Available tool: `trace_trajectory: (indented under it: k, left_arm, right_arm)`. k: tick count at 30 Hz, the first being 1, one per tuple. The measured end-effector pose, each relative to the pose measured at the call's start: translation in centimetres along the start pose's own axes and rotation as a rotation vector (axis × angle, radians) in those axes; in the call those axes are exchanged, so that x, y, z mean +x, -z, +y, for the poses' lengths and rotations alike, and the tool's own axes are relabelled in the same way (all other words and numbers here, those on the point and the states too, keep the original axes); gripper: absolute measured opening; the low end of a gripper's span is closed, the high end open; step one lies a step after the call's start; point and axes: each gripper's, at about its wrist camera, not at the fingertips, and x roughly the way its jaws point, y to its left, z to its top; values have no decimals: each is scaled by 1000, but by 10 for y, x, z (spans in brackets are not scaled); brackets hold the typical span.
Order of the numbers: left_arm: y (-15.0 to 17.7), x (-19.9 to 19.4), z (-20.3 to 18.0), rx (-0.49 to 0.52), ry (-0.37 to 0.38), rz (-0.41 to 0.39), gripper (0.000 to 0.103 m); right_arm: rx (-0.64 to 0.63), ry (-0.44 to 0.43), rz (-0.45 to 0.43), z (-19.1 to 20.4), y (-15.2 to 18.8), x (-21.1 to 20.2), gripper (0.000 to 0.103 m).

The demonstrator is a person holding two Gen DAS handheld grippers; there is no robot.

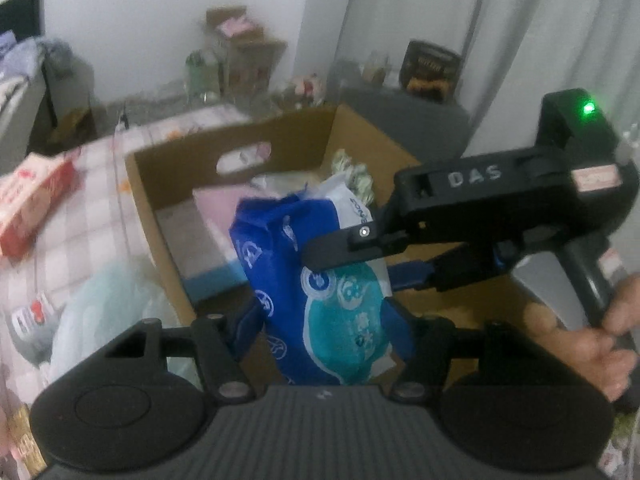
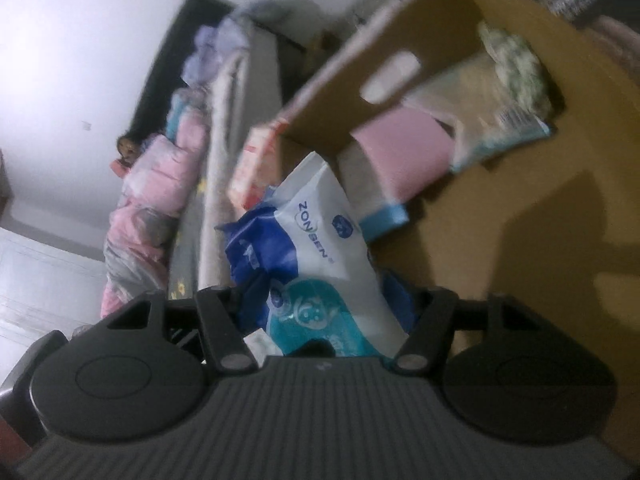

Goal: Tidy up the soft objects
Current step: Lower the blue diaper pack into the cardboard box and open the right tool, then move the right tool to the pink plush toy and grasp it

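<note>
I have the pack point(image 1: 320, 300) clamped in both tools, left tool point(image 1: 324, 312) low, right tool point(image 1: 344, 264) higher, over the box point(image 1: 168, 184) near its front wall. It's light, squashy and slick-skinned; I'd grip the bulk, not the crimped ends.

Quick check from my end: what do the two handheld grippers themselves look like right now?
Both are matte black plastic. The right gripper, seen from the left wrist, has flat black fingers, blue trim at the jaw base, white "DAS" lettering, a pinkish label, a lit green light and a pistol handle held by a bare hand. The left gripper shows a ribbed body, round housings and blue accents.
</note>
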Motion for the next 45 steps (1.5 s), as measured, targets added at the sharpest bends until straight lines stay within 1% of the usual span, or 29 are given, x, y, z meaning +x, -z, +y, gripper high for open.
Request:
trace_trajectory:
  k: [2, 5, 6, 8, 10, 13, 14, 15, 16, 18, 21, 25, 27, 31, 33, 34, 36, 40, 43, 45]
  left_arm:
    - [4, -1, 7, -2, -6, -3, 67]
    - [8, -14, 11, 12, -22, -33, 70]
    - [9, -20, 12, 14, -26, -43, 70]
    - [10, -32, 16, 10, -27, -59, 70]
    - [12, -46, 18, 5, -28, -76, 70]
    - [25, -68, 26, -12, -35, -102, 71]
    - [30, -74, 30, -21, -38, -111, 71]
    - [37, -81, 35, -32, -40, -117, 71]
    - [42, -86, 40, -47, -42, -123, 72]
    - [55, -95, 50, -88, -43, -123, 73]
    - [73, -99, 69, -151, -50, -119, 73]
    - [95, -103, 91, -223, -77, -123, 73]
    - [106, -106, 98, -244, -98, -137, 74]
    - [124, -118, 107, -227, -185, -182, 76]
    - [132, -127, 113, -226, -212, -205, 77]
    - [137, -132, 117, -230, -219, -213, 77]
    - [144, -140, 125, -239, -237, -229, 77]
    - [158, -155, 139, -247, -291, -259, 77]
    - [167, -165, 147, -248, -330, -280, 77]
    - [173, -169, 152, -253, -358, -290, 77]
  right_arm:
    - [12, 17, 40, -14, -4, 16, 64]
    - [34, 69, 105, -30, -8, 43, 64]
    - [37, 99, 120, -33, -8, 50, 64]
    - [-11, 177, 135, -34, -7, 61, 64]
    - [-47, 214, 143, -32, -5, 68, 64]
    - [-76, 225, 142, -28, -3, 75, 62]
    - [-94, 225, 141, -25, -1, 78, 60]
    - [-107, 225, 140, -22, -1, 81, 55]
    - [-123, 233, 139, -20, 0, 84, 54]
    - [-171, 242, 135, -13, 0, 92, 47]
    - [-200, 229, 160, -4, 2, 99, 43]
    - [-238, 270, 156, 7, 4, 109, 45]
    - [-232, 269, 154, 7, 5, 107, 47]
    - [-196, 253, 145, 3, 3, 96, 50]
    - [-194, 253, 122, 5, 3, 86, 56]
    - [-198, 257, 107, 8, 4, 80, 58]
    - [-210, 270, 69, 15, 4, 67, 61]
    - [-247, 273, -5, 34, 7, 42, 61]
    - [-292, 249, -53, 55, 13, 29, 61]
    - [-316, 215, -64, 73, 17, 27, 61]
